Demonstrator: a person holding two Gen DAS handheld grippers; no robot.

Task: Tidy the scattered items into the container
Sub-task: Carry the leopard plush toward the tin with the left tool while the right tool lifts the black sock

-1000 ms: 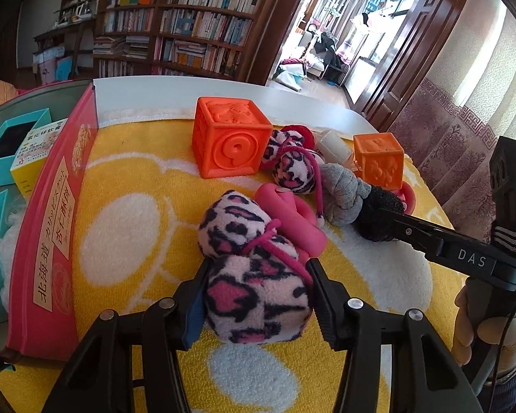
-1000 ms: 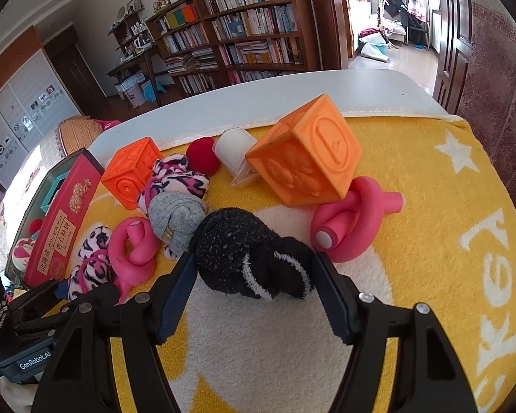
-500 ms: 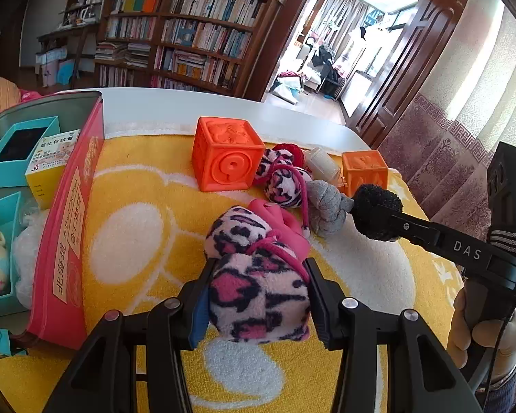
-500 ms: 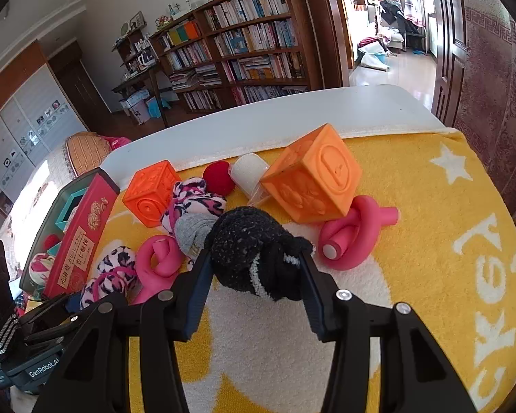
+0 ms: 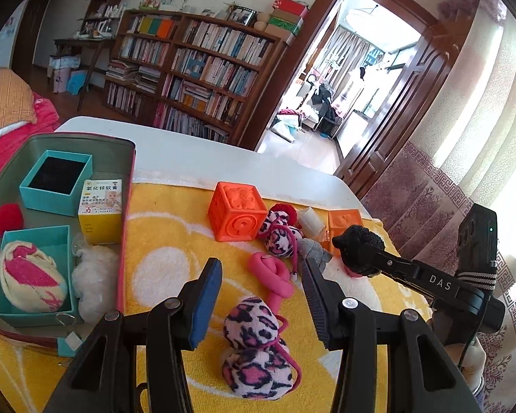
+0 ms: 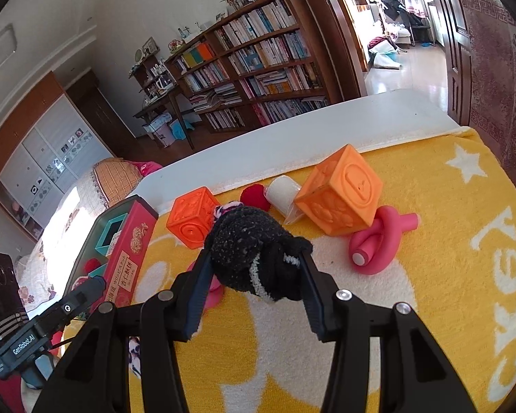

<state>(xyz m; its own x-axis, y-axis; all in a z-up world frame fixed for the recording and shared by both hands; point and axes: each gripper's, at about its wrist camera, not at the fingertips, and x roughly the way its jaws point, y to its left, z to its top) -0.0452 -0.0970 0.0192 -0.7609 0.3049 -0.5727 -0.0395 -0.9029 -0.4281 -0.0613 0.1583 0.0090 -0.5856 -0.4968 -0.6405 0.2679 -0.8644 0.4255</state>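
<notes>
Yellow terry towel with white shapes covers a white table. In the left view, lower centre, a fuzzy pink-and-black leopard plush lies on the towel beneath the gap of the left gripper. Its jaws have just been closing, but they stand narrow and clear of the plush. Past it lie a smooth pink knot and an embossed orange cube. At left, the red tin holds a yellow carton with Chinese print. In the right view, centre, the right gripper, jaws just closed in, clamps a fuzzy black sock. The grippers' handles read "DAS" and "GenRobot.AI".
</notes>
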